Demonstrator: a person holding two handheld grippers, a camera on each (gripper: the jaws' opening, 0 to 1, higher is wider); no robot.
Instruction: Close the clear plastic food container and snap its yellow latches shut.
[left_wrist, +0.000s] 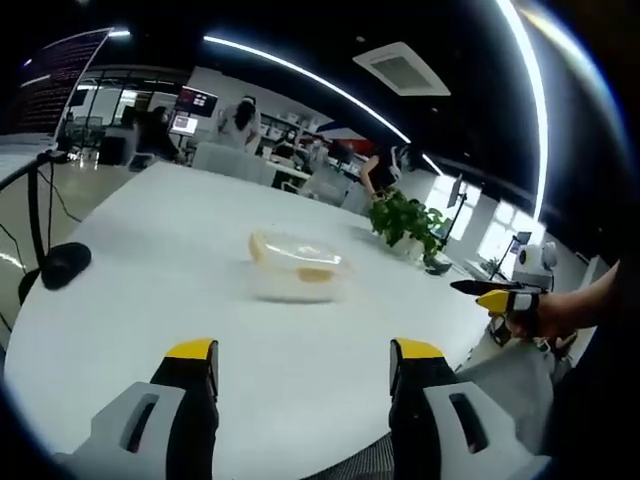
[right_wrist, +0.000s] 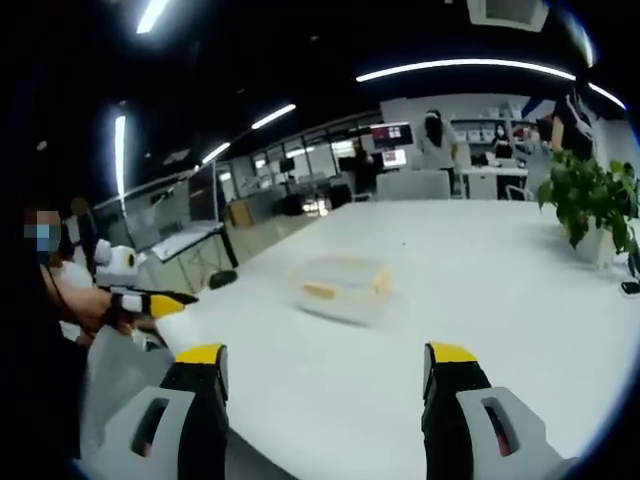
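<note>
Container (left_wrist: 298, 265) blurred, latch state unclear.

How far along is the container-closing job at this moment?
Barely begun. The clear container sits alone on the white table; blur hides its lid and latch state. The left gripper and right gripper are both open, short of it. Closing and latching remain.

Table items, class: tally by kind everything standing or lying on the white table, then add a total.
Container: 1
Potted plant: 1
Black object near the table edge: 1
Total: 3
</note>
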